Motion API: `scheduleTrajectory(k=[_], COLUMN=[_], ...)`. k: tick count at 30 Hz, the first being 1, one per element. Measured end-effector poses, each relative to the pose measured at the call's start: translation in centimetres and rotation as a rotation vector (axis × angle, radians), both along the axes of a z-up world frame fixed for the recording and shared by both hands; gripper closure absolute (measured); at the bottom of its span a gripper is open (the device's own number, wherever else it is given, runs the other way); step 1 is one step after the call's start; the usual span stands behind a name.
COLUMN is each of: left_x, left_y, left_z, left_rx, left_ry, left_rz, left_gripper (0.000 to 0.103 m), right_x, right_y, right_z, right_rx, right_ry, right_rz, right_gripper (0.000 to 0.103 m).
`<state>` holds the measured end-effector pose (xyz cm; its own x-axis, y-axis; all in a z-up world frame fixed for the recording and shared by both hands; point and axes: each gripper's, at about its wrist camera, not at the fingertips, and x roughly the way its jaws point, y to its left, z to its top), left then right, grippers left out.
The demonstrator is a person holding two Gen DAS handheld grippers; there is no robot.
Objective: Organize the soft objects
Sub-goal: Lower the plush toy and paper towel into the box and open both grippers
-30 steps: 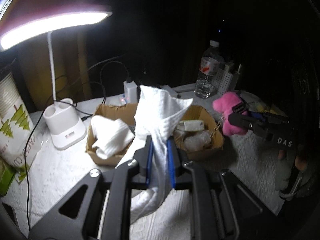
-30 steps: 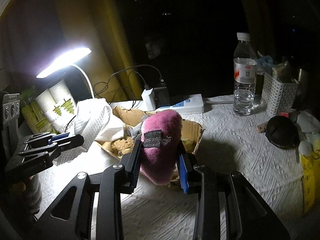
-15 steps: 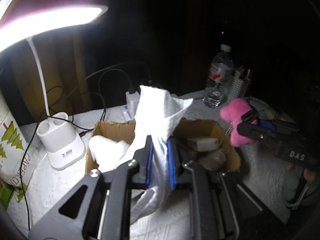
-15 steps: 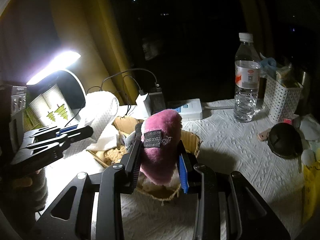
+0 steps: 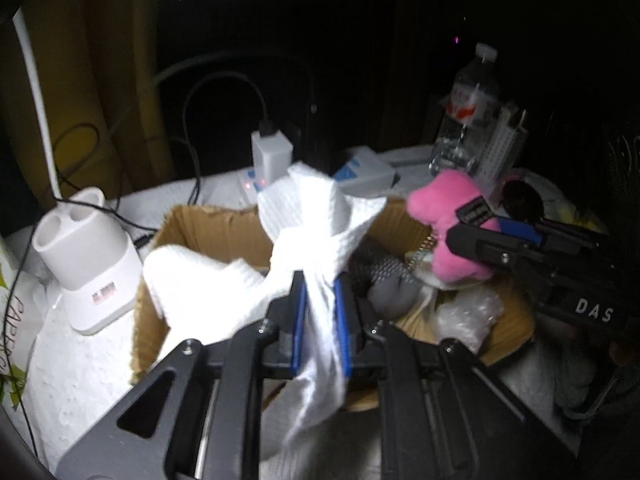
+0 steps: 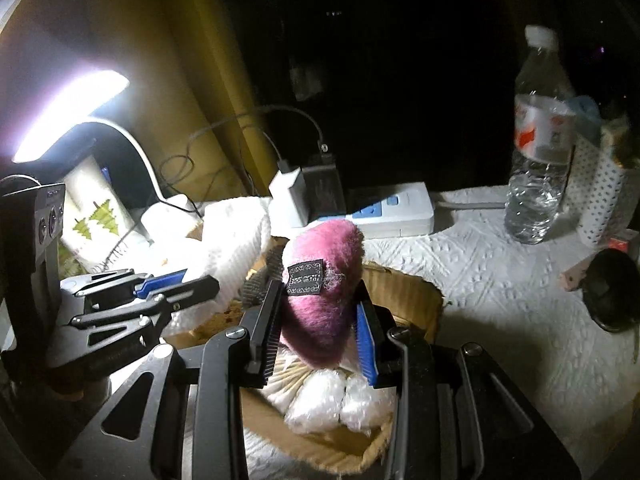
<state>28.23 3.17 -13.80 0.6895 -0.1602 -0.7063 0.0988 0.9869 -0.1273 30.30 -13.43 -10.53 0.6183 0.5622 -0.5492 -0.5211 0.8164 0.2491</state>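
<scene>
My left gripper (image 5: pixel 322 312) is shut on a white cloth (image 5: pixel 320 232), which stands up between its blue pads and hangs below them, over the open cardboard box (image 5: pixel 208 228). My right gripper (image 6: pixel 318 320) is shut on a pink plush toy (image 6: pixel 324 292) with a black label, held above the box's right half (image 6: pixel 404 292). In the left wrist view the pink plush (image 5: pixel 452 216) and right gripper (image 5: pixel 472 236) show at right. Inside the box lie a folded white cloth (image 5: pixel 192 284), a grey item (image 5: pixel 392 292) and white wads (image 6: pixel 344 400).
A white lamp base (image 5: pixel 88 264) stands left of the box, its lit head (image 6: pixel 72 112) above. Behind the box sit a charger (image 5: pixel 272 156), a power strip (image 6: pixel 396 212) and cables. A water bottle (image 6: pixel 540 152), a white perforated basket (image 6: pixel 604 196) and a black round object (image 6: pixel 612 296) stand at right.
Both grippers have moved forward and lower toward the box, which now looks larger and closer. The white cloth and pink plush now hang over its opening. Both grips are unchanged.
</scene>
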Motion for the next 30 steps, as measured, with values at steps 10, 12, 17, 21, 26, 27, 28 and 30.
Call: scheduleTrajectory(k=[10, 12, 17, 21, 26, 27, 28, 30], left_x=[1.2, 1.3, 0.8, 0.0, -1.5, -1.8, -2.1, -2.6], left_y=[-0.3, -0.4, -0.6, -0.6, 0.5, 0.7, 0.9, 1.0], left_z=[-2.5, -2.7, -1.9, -0.9, 0.3, 0.6, 0.9, 1.3], left_rx=[0.011, 0.012, 0.036, 0.048, 0.046, 0.036, 0.034, 0.038], left_ry=[0.077, 0.079, 0.067, 0.047, 0.026, 0.018, 0.014, 0.005], left_rz=[-0.006, -0.005, 0.003, 0.012, 0.043, 0.051, 0.055, 0.061], left_gripper=[0.087, 0.086, 0.077, 0.072, 0.042, 0.041, 0.041, 0.041], right_x=[1.0, 0.9, 0.7, 0.0, -0.9, -1.1, -1.3, -1.7], right_y=[2.3, 2.3, 2.1, 2.1, 2.1, 2.0, 1.9, 1.8], right_z=[-2.6, -2.5, -2.0, -1.4, -0.6, -0.5, -0.4, -0.2], right_rx=[-0.072, -0.067, -0.063, -0.065, -0.080, -0.079, -0.080, -0.083], right_ry=[0.043, 0.048, 0.053, 0.044, 0.021, 0.020, 0.019, 0.017], right_rz=[0.034, 0.034, 0.028, 0.025, 0.015, 0.014, 0.012, 0.009], right_gripper=[0.068, 0.068, 0.055, 0.049, 0.048, 0.048, 0.048, 0.048])
